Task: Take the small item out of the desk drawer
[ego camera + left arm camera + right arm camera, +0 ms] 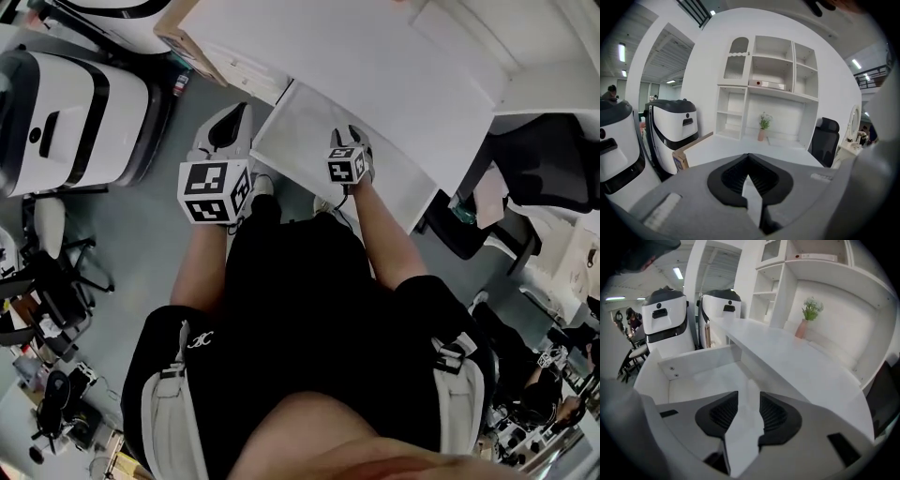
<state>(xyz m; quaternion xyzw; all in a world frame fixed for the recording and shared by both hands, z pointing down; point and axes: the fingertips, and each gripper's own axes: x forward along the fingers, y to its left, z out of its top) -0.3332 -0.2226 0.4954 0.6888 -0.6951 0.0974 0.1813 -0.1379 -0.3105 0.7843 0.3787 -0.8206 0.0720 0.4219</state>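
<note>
A: L gripper (749,156)?
B: Jaws shut, tips touching, nothing btwn them. It sits just left of the drawer's (314,141) left corner, over the grey floor (159,225), pointing twd the desk (366,56).

A: R gripper (748,394)?
B: Jaws wide apart, gripping nothing. Only the drawer's white bottom shows btwn them. It hangs over the drawer's near edge, tilted down into it.

A: Drawer itself?
B: Open, pulled out from the desk twd the person (300,309), who stands right behind it.

A: And the small item?
B: Can't make it out in any view.

A: Rest of the scene?
B: Plant (808,315) in a vase at the desk's back, under the shelves (768,84). Black chair (827,140) right of the desk. Two white machines (663,319) to the left, and a cardboard box (679,159) by the desk's left end.
</note>
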